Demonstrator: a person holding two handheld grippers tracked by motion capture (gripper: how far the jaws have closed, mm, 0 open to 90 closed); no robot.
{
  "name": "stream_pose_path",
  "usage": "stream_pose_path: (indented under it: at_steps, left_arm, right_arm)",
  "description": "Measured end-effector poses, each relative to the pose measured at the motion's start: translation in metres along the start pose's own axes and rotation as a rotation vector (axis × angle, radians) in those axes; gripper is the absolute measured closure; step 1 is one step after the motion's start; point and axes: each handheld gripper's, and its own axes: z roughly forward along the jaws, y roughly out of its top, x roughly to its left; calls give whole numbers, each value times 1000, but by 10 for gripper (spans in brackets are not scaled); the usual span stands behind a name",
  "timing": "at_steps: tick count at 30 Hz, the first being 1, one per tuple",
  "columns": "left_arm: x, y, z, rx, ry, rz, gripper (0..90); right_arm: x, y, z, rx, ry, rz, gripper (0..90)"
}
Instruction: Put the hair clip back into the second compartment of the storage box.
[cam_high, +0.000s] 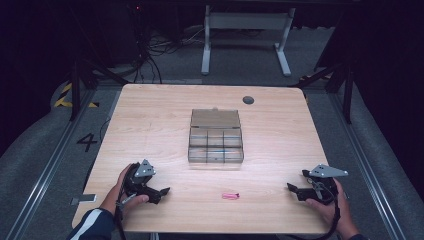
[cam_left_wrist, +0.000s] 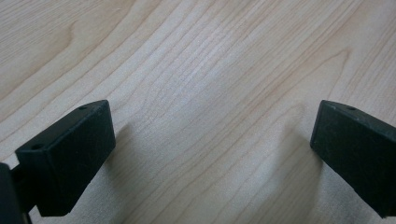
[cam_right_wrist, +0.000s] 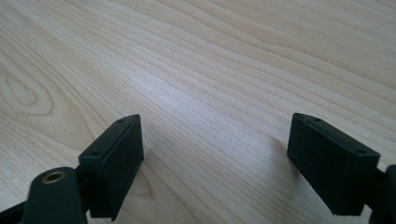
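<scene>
Left gripper (cam_high: 161, 192): resting low at the table's (cam_high: 150, 125) near-left corner, jaws spread wide, bare wood between them.
Right gripper (cam_high: 291, 188): down at the near-right, jaws wide apart too, nothing in them.
Pink piece (cam_high: 230, 195): lying on the table between both grippers, nearer the front edge, untouched.
Clear compartment box (cam_high: 215, 143): mid-table, lid up, beyond the pink piece.

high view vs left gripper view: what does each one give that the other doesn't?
High view: the clear compartment box with its lid open at mid-table, the small pink item near the front edge between the two hands, and the right gripper on the table.
Left gripper view: a close look at the left gripper, jaws wide apart with bare wood between them.
Both: the light wooden table.
</scene>
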Motion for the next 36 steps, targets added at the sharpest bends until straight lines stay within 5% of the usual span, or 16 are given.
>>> stream_pose_path:
  at_steps: [20, 29, 36]
  left_arm:
    - [0, 0, 0, 0, 2, 2, 6]
    - [0, 0, -1, -1, 3, 3, 6]
    - [0, -1, -1, -2, 6, 1, 6]
  right_arm:
    - [-1, 2, -1, 9, 14, -3, 252]
    - [5, 10, -6, 8, 60, -58, 338]
    - [25, 26, -9, 4, 111, -131, 373]
